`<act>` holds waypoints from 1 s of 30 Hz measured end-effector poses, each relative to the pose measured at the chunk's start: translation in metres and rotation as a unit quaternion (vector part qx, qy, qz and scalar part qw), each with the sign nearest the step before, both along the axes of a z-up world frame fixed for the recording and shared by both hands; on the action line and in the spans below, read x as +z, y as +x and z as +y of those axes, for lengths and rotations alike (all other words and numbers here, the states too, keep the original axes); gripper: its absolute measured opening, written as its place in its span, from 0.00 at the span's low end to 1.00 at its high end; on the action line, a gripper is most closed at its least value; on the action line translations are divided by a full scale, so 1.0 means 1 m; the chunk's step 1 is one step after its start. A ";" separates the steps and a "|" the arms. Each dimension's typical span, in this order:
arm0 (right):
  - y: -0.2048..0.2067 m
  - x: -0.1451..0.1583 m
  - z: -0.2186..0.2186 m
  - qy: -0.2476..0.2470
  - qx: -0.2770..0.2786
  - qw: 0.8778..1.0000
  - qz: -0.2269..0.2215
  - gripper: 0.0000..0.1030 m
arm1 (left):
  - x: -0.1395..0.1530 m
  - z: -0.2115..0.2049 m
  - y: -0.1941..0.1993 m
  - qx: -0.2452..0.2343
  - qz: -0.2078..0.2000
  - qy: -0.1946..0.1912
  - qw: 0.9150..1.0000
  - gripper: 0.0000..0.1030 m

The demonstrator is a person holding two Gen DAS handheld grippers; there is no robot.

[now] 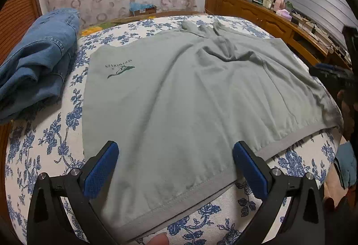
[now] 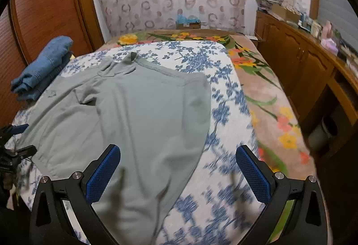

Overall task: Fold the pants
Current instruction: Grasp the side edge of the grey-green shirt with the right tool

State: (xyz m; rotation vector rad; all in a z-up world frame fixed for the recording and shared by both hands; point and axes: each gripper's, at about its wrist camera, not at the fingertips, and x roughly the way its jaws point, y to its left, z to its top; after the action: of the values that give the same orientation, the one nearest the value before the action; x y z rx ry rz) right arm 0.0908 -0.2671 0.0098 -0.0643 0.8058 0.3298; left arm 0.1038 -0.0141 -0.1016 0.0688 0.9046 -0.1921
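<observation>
Grey-green pants (image 1: 179,92) with a dark green logo (image 1: 119,69) lie spread flat on the bed; they also show in the right wrist view (image 2: 143,115). My left gripper (image 1: 175,153) is open, its blue pads just above the near hem band, holding nothing. My right gripper (image 2: 177,156) is open above the near end of the pants and the sheet, empty; it shows in the left wrist view as a dark shape (image 1: 331,72) at the right edge. The left gripper shows at the left edge of the right wrist view (image 2: 15,142).
Folded blue jeans (image 1: 38,61) lie at the left of the bed on the blue-flowered sheet (image 1: 44,148). A flowered blanket (image 2: 264,92) lies on the right side. A wooden dresser (image 2: 302,61) with clutter stands right; a wooden wardrobe (image 2: 49,10) stands left.
</observation>
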 end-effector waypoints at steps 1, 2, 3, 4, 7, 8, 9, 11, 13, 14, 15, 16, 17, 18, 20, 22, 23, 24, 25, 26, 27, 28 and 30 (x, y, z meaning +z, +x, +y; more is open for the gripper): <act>0.002 0.004 0.000 0.011 0.006 1.000 0.003 0.94 | 0.000 0.000 0.000 0.000 0.000 0.000 1.000 1.00; 0.003 0.007 -0.001 0.019 0.009 1.000 0.005 0.91 | 0.000 0.000 0.001 0.000 0.000 -0.001 1.000 1.00; 0.005 0.008 -0.002 0.024 0.010 1.000 0.008 0.83 | 0.000 0.000 0.000 0.000 0.000 -0.002 1.000 1.00; 0.007 0.010 -0.003 0.025 0.009 1.000 0.011 0.76 | 0.000 0.000 0.001 0.000 0.000 -0.002 1.000 1.00; 0.014 0.009 -0.004 0.026 0.007 0.999 0.020 0.63 | -0.001 -0.002 -0.001 -0.001 -0.001 -0.001 1.000 1.00; 0.017 0.007 -0.006 0.027 0.003 0.999 0.023 0.59 | -0.001 -0.002 -0.001 -0.001 -0.002 -0.001 1.000 1.00; 0.019 0.007 -0.007 0.025 -0.002 0.999 0.026 0.53 | -0.001 -0.002 -0.002 -0.001 -0.003 -0.002 1.000 1.00; 0.030 0.004 -0.013 0.028 -0.012 0.999 0.030 0.45 | -0.001 -0.001 0.000 -0.001 -0.003 -0.001 1.000 1.00; 0.045 -0.002 -0.013 0.035 -0.021 0.998 0.039 0.35 | -0.001 0.000 0.001 -0.001 -0.004 -0.001 1.000 1.00; 0.046 -0.002 -0.012 0.037 -0.023 0.998 0.039 0.32 | -0.001 0.001 0.002 -0.001 -0.004 -0.001 1.000 1.00; 0.045 -0.001 -0.009 0.038 -0.020 0.998 0.040 0.26 | -0.001 0.001 0.002 -0.002 -0.004 -0.002 1.000 1.00; 0.053 0.000 -0.003 0.037 -0.016 0.998 0.041 0.20 | -0.001 0.001 0.002 -0.001 -0.004 -0.001 1.000 1.00; 0.051 0.002 0.000 0.037 -0.010 0.998 0.042 0.17 | -0.001 0.001 0.002 -0.001 -0.004 -0.002 1.000 1.00; 0.050 0.003 0.004 0.037 0.001 0.998 0.042 0.08 | -0.001 0.001 0.002 -0.001 -0.003 -0.005 1.000 1.00; 0.036 0.010 0.016 0.039 0.027 0.998 0.030 0.06 | 0.002 0.003 0.001 -0.005 -0.004 -0.018 1.000 1.00; 0.015 0.019 0.031 0.047 0.066 0.997 0.013 0.05 | 0.011 0.004 -0.001 -0.007 -0.016 -0.034 0.999 1.00; 0.004 0.023 0.040 0.044 0.083 0.996 0.006 0.05 | 0.017 0.002 -0.002 -0.009 -0.023 -0.040 0.999 1.00; -0.007 0.026 0.048 0.039 0.099 0.994 0.001 0.05 | 0.023 -0.001 -0.003 -0.014 -0.029 -0.042 0.999 1.00; -0.019 0.027 0.058 0.035 0.117 0.993 0.001 0.06 | 0.028 -0.003 -0.003 -0.019 -0.035 -0.042 0.998 1.00; -0.029 0.028 0.064 0.032 0.131 0.991 0.002 0.06 | 0.033 -0.007 -0.003 -0.025 -0.041 -0.039 0.998 1.00; -0.037 0.029 0.066 0.029 0.140 0.990 0.002 0.06 | 0.039 -0.012 -0.003 -0.033 -0.049 -0.036 0.998 1.00; -0.046 0.029 0.068 0.024 0.148 0.989 -0.001 0.08 | 0.042 -0.015 -0.001 -0.037 -0.053 -0.035 0.997 1.00; -0.058 0.031 0.066 0.016 0.150 0.989 -0.006 0.17 | 0.049 -0.020 0.003 -0.045 -0.058 -0.039 0.997 1.00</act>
State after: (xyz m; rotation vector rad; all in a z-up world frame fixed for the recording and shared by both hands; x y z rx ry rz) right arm 0.0327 -0.2008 0.0404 -0.1588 0.7794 0.6262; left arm 0.1065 -0.0344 -0.0523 0.0486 0.7783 -0.3036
